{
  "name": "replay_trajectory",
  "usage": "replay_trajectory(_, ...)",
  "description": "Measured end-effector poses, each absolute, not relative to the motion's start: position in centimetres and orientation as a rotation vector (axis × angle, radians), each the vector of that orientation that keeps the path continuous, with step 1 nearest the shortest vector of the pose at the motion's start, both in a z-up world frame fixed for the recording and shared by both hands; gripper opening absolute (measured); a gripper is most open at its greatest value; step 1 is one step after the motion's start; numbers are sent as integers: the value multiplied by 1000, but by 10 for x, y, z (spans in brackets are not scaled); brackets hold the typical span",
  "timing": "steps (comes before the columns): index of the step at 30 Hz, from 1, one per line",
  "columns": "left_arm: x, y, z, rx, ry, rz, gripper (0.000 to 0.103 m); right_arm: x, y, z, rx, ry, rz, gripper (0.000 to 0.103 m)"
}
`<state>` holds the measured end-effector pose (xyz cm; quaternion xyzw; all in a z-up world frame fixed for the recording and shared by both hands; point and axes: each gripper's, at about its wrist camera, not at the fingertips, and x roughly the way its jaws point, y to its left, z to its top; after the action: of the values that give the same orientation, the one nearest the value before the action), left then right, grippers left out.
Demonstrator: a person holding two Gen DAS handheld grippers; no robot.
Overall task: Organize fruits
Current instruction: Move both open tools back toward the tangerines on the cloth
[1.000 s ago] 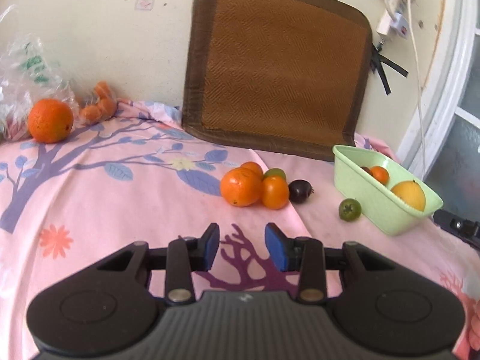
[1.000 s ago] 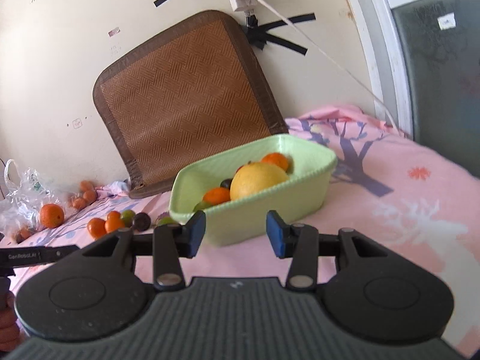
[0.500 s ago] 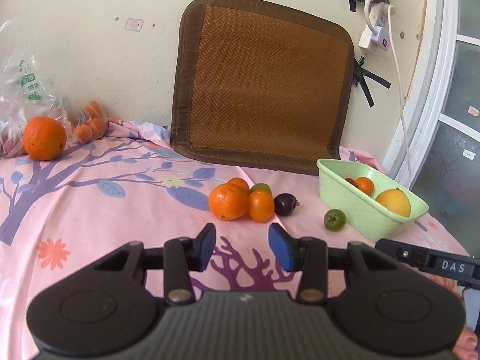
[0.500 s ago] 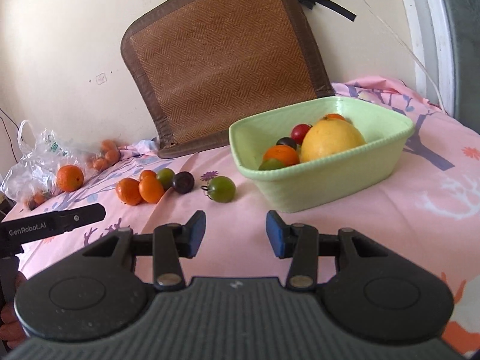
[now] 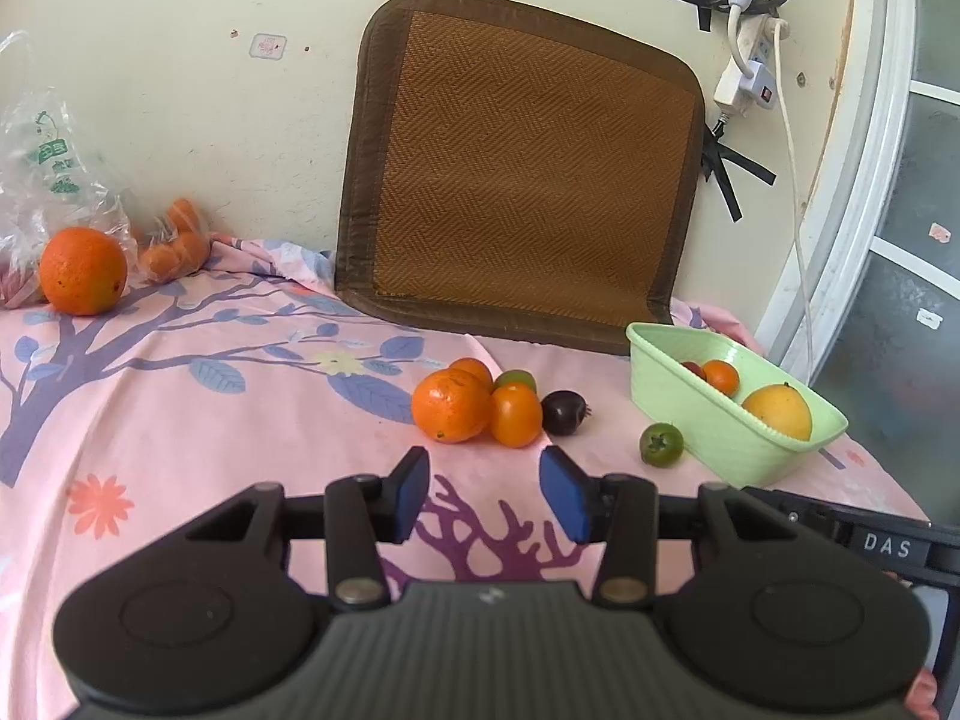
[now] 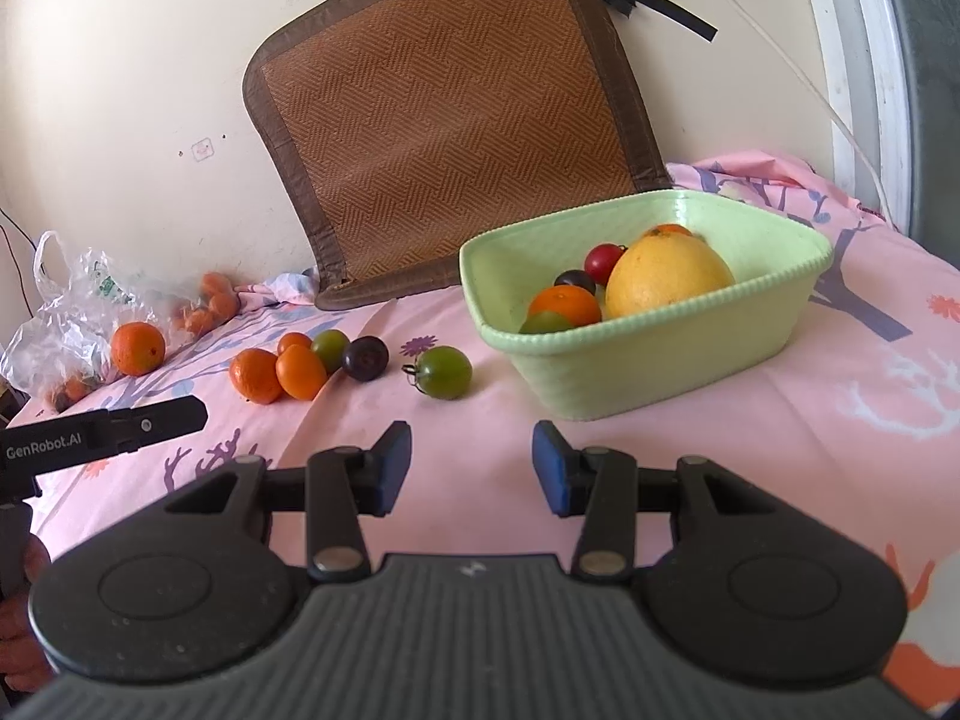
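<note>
Both my left hand-held gripper (image 5: 485,492) and right hand-held gripper (image 6: 472,468) stand partly open, empty; the left's jaws just widened. The green tomato (image 6: 444,372) looks smooth, soft-skinned and light; I'd pinch gently across its middle, clear of the stem.

I see a pink cloth (image 6: 750,420) printed with purple trees, blue leaves and orange flowers. The basin (image 6: 660,354) is pale green, holding a yellow fruit (image 6: 666,273). A brown woven mat (image 5: 528,180) shows a herringbone pattern. One tomato (image 6: 444,372) is green, another (image 6: 365,358) dark purple.
</note>
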<state>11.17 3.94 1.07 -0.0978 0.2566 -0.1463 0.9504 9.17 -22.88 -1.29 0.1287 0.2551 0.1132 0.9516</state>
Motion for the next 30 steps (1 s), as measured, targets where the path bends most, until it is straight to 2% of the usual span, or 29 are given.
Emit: replay_trajectory(30, 112, 39, 10, -200, 527, -298, 43, 107, -236, -11, 287, 532, 193, 48)
